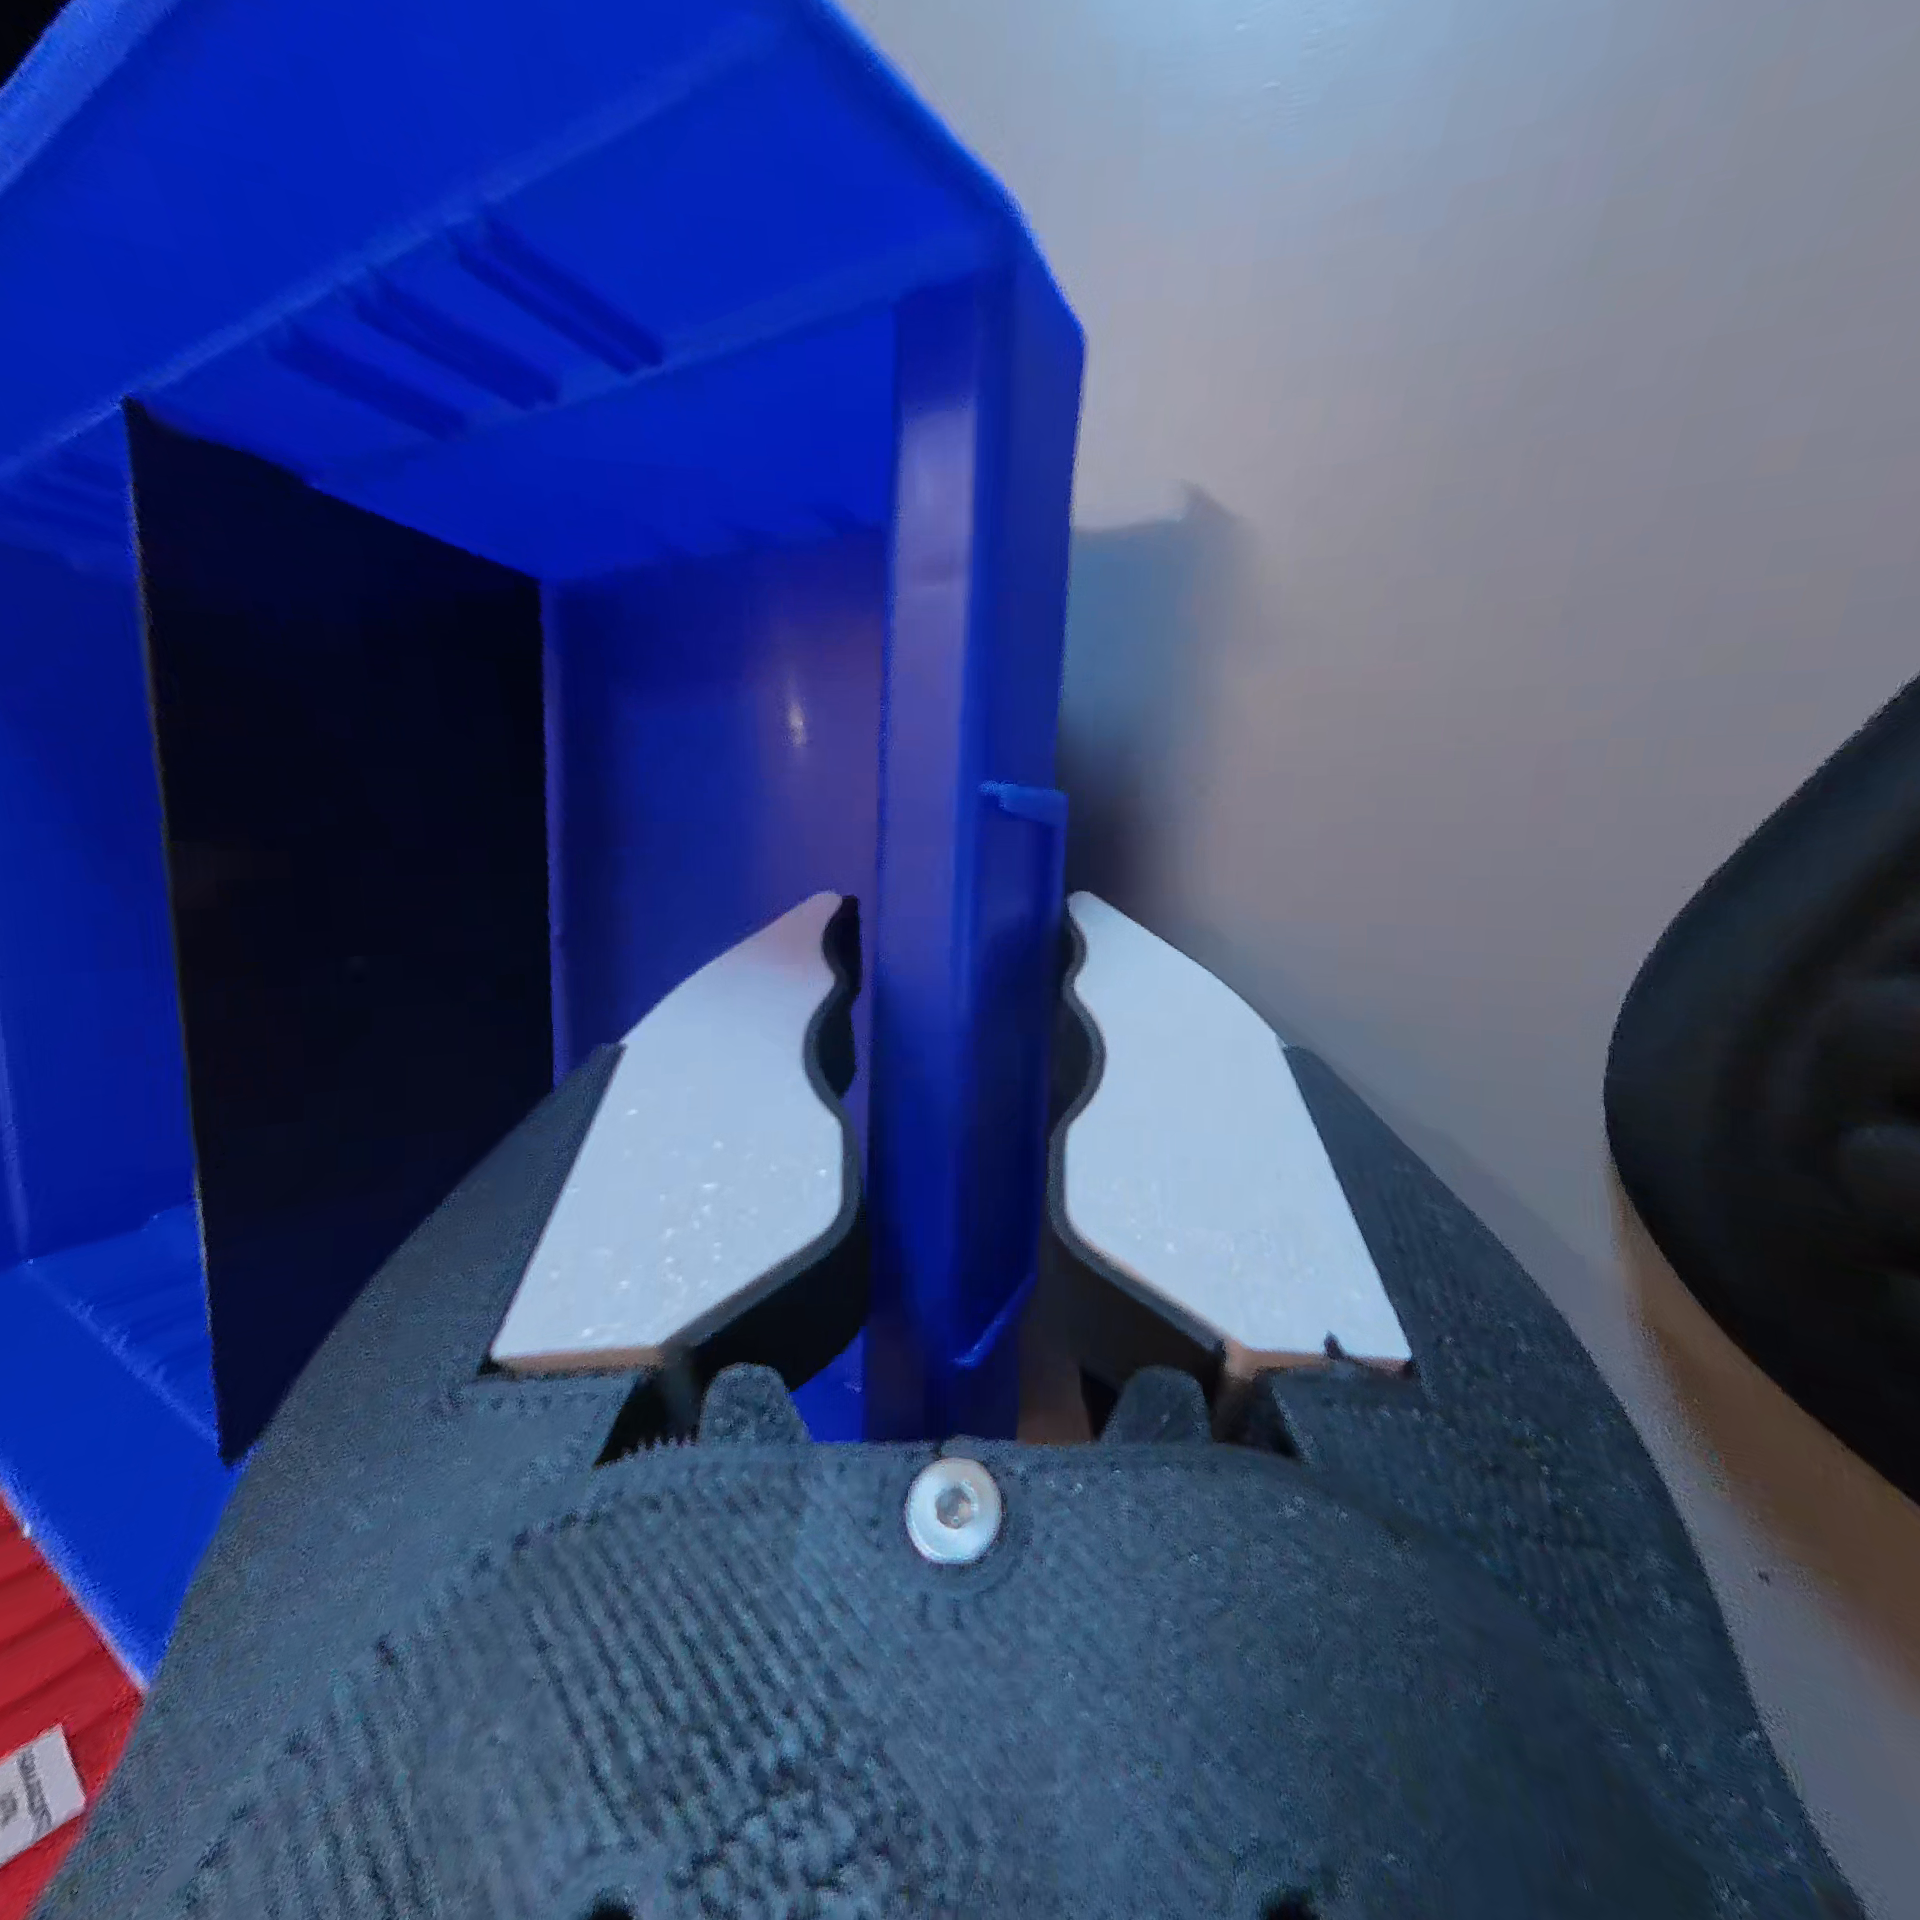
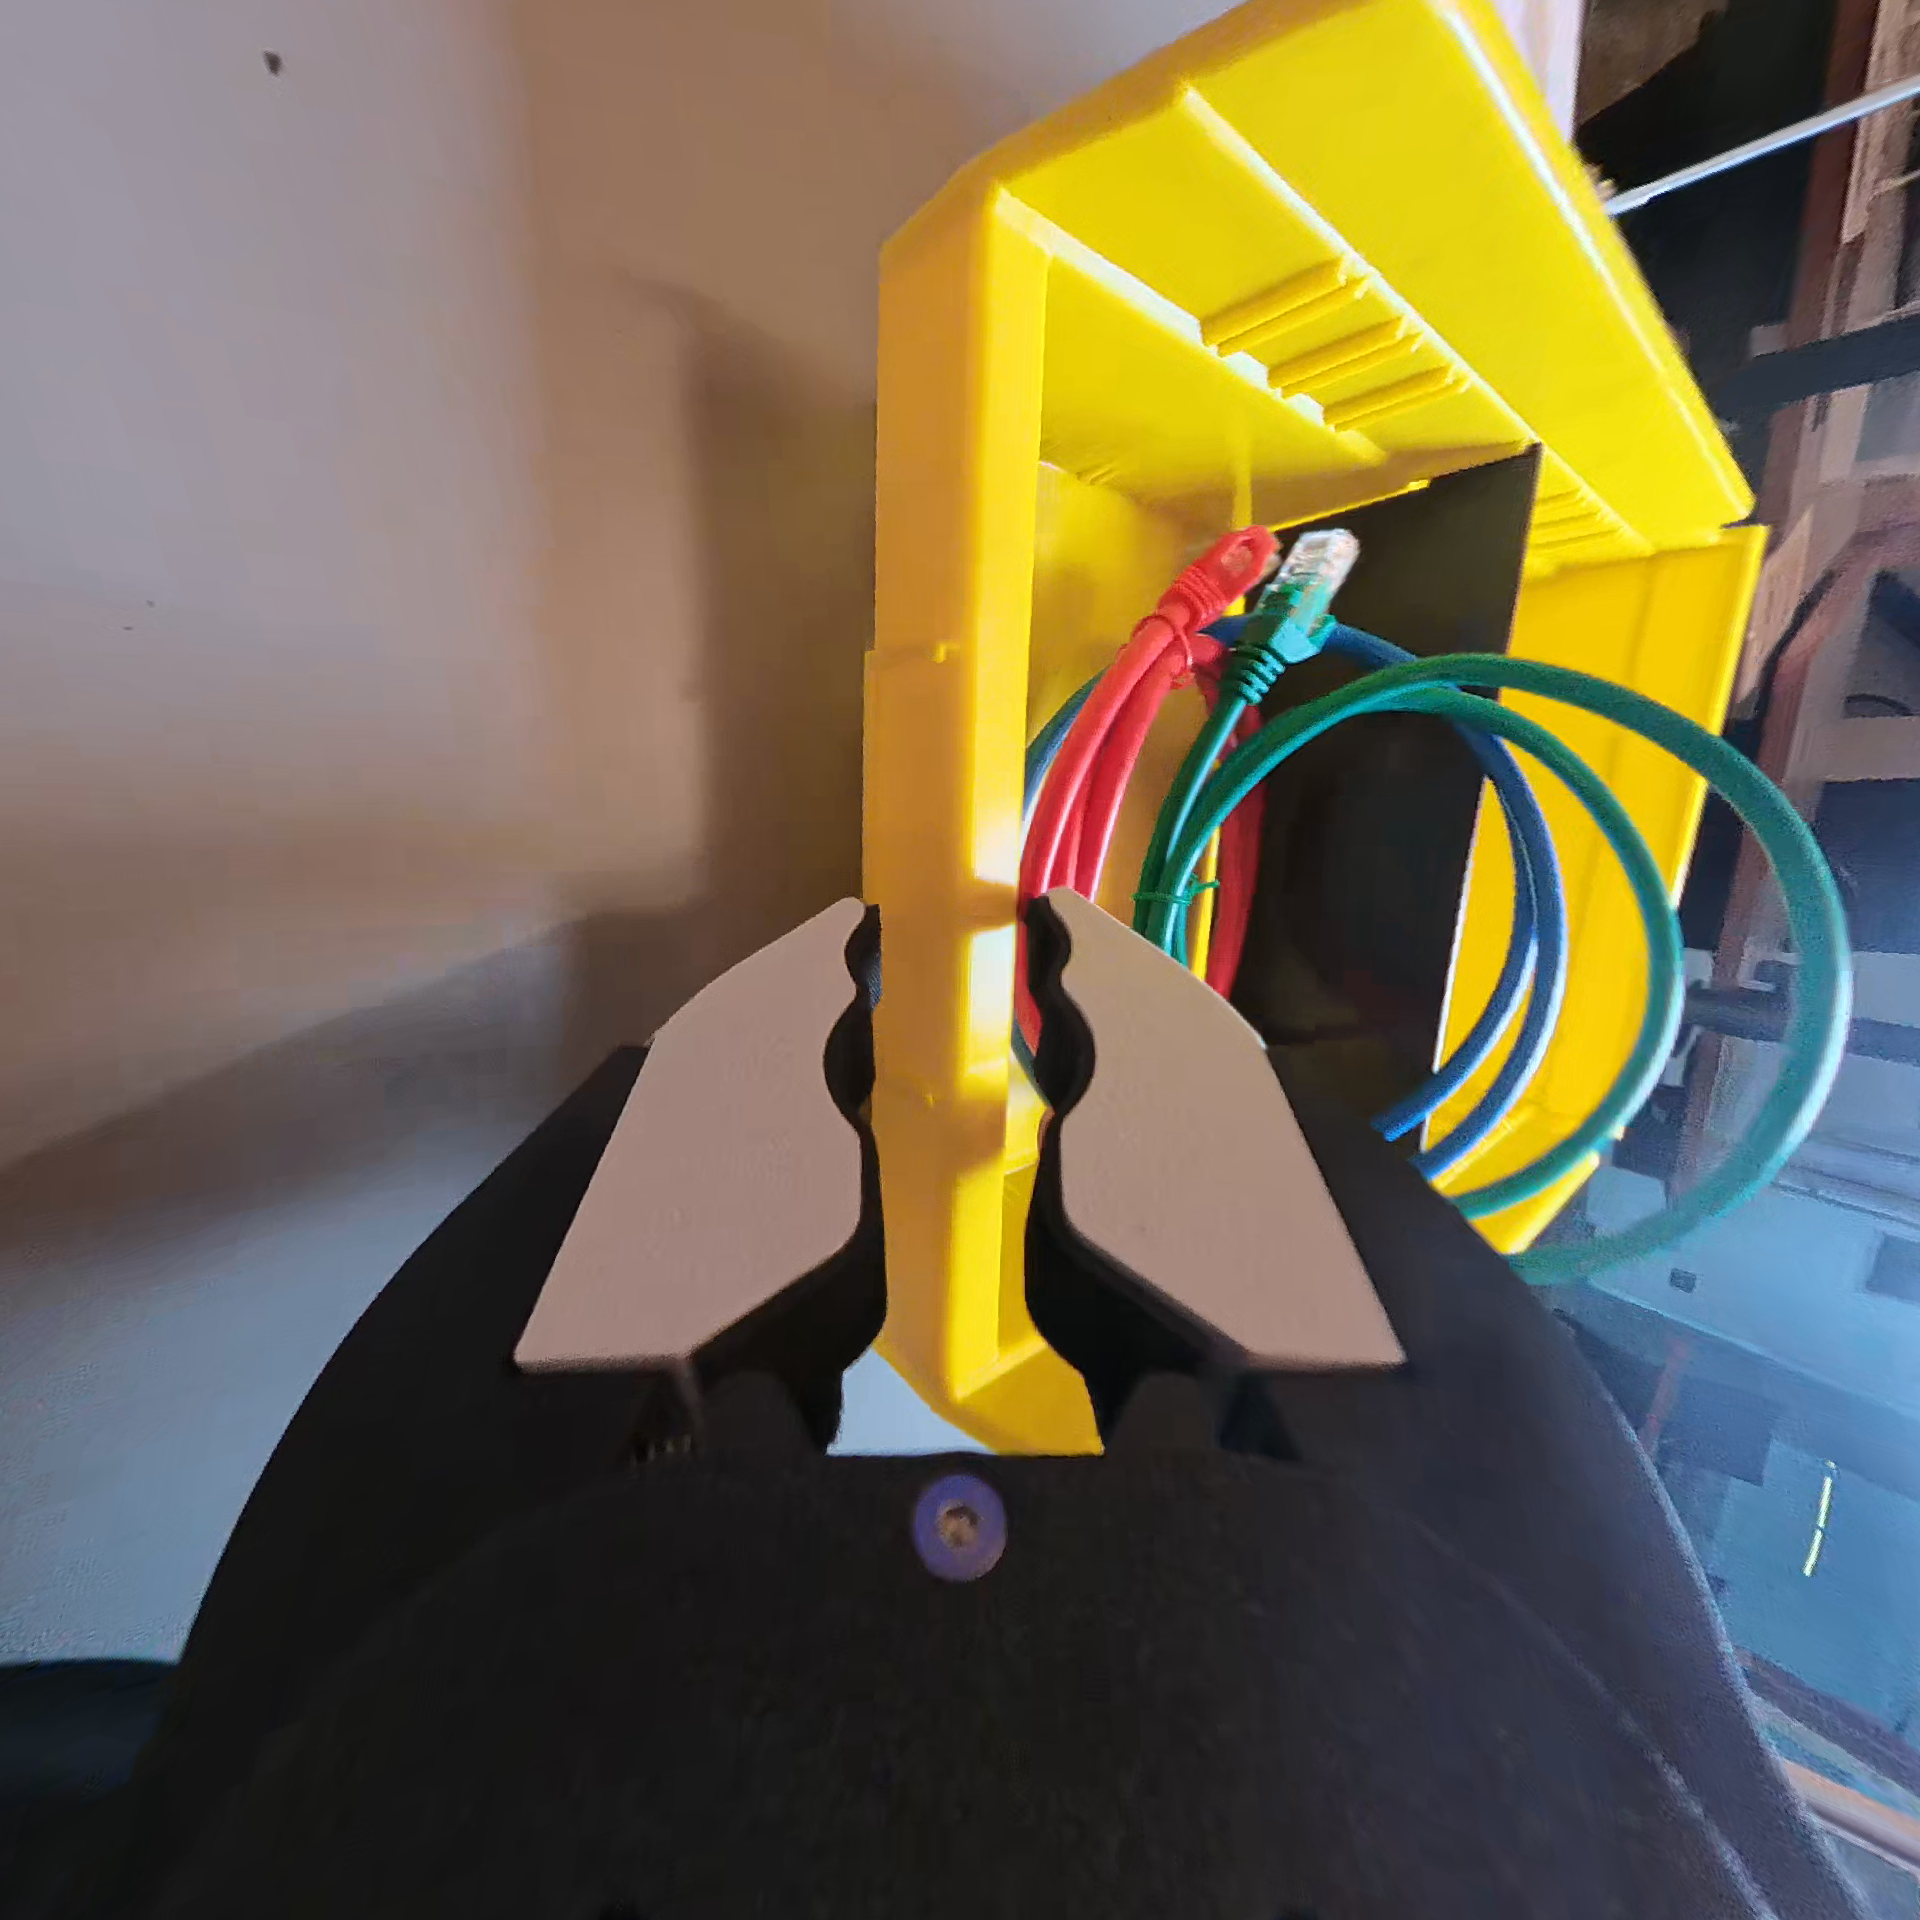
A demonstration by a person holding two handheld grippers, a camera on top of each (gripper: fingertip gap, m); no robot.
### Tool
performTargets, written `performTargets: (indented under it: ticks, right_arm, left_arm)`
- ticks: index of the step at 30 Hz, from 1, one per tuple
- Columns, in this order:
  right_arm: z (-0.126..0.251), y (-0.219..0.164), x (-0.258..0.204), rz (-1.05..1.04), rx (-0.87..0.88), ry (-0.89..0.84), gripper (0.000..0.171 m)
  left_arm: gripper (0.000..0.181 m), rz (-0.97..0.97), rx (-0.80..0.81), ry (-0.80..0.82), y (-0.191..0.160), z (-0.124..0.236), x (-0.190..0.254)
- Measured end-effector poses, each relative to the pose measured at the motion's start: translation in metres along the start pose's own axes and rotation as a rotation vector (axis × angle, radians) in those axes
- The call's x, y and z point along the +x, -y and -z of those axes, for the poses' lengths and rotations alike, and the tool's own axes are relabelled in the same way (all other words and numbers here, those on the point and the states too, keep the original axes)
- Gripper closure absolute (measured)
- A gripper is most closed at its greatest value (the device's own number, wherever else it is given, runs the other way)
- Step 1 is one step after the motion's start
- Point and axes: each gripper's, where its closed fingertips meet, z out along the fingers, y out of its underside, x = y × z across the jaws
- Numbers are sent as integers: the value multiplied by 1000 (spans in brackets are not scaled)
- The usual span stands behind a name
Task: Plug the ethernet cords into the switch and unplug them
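Blue plastic fills the left wrist view: a blue bin (image 1: pixel 582 436) turned on its side, its open mouth facing the camera and its inside dark. The left gripper (image 1: pixel 961 914) has its jaws closed most of the way onto the bin's rim wall, one grey finger (image 1: pixel 707 1132) inside the bin and the other outside, both pressed against the plastic. Behind the bin is a pale wall (image 1: pixel 1455 416). A black rounded object (image 1: pixel 1787 1091) sits at the right edge, too blurred to identify. At the lower left corner is a strip of red bin (image 1: pixel 52 1662) bearing a small white label (image 1: pixel 36 1808); its print is too small to make out. In the right wrist view a yellow bin (image 2: pixel 1195 260) is likewise tipped on its side, and the right gripper (image 2: pixel 951 914) clamps its rim wall in the same way, jaws narrowed onto the plastic with one finger on each face. Inside the bin hang three coiled ethernet cords: a red cord (image 2: pixel 1101 769), a green cord (image 2: pixel 1704 790) and a blue cord (image 2: pixel 1527 821), the green and blue loops spilling out past the bin's mouth. The red plug (image 2: pixel 1236 561) and a clear-tipped green plug (image 2: pixel 1314 566) point upward, side by side. Blurred wooden shelving (image 2: pixel 1829 520) stands on the right. No brand or readable writing shows in this view, and the switch is not in sight in either view.
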Motion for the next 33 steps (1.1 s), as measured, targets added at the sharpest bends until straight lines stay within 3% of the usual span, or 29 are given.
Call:
performTargets:
  ticks: [1, 11, 17, 24, 27, 30, 33]
  right_arm:
    - [-5, 0, -2, 6, -23, 18, 143]
    - [-15, 5, 0, 175, -35, 66, 139]
    - [10, 4, -28, 255, 49, 92, 139]
    - [33, -8, -47, 305, 43, -4, 139]
    - [49, -5, -46, 195, 137, -49, 139]
    - [84, -1, -32, -68, 313, -50, 139]
    - [106, -29, 0, -310, 384, -137, 136]
  left_arm:
    - [149, -18, 8, -4, 1, -1, 1]
    - [149, -65, 38, -44, 5, -4, 1]
    - [149, -141, 85, -55, 15, -1, 12]
    - [148, -224, 142, -115, 51, -7, 31]
    - [149, -262, 163, -127, 71, -14, 35]
    - [149, -299, 185, -141, 93, -23, 38]
    - [149, -350, 217, -139, 114, -32, 39]
